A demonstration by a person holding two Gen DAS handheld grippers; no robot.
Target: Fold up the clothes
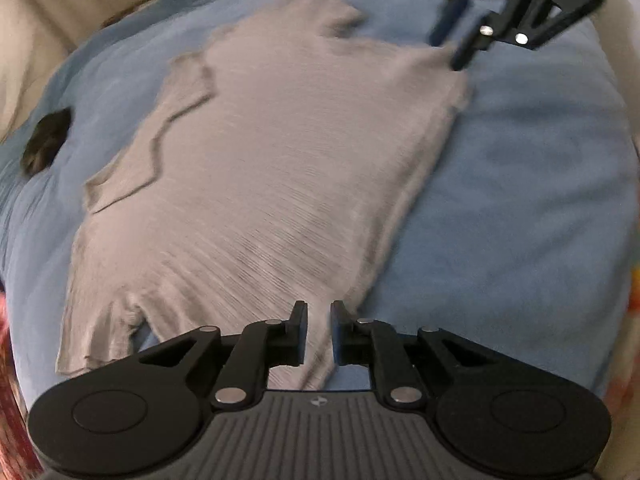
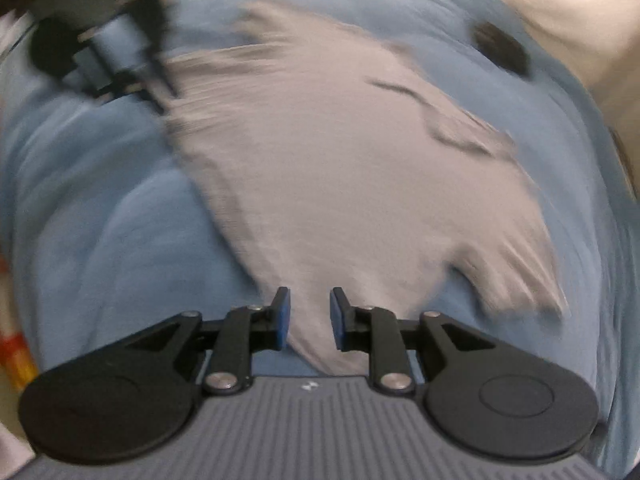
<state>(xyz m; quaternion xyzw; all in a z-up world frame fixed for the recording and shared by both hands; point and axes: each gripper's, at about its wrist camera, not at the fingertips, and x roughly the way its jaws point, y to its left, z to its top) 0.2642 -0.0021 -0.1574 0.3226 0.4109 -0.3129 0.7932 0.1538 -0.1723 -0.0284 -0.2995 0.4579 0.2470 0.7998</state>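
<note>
A grey T-shirt (image 1: 280,160) lies spread on a blue sheet (image 1: 520,200), one side folded over so a sleeve edge shows on top. My left gripper (image 1: 319,330) is at one corner of the shirt, jaws a little apart with a strip of the cloth between them. My right gripper (image 2: 310,316) is at the opposite end, jaws a little apart around a corner of the shirt (image 2: 340,180). Each gripper shows in the other's view, the right (image 1: 452,50) at the far corner, the left (image 2: 160,92) blurred. Both views are motion-blurred.
A small dark object (image 1: 46,142) lies on the blue sheet beside the shirt; it also shows in the right wrist view (image 2: 502,50). Cream bedding (image 1: 48,12) lies past the sheet's edge. Red patterned fabric (image 1: 8,360) is at the left.
</note>
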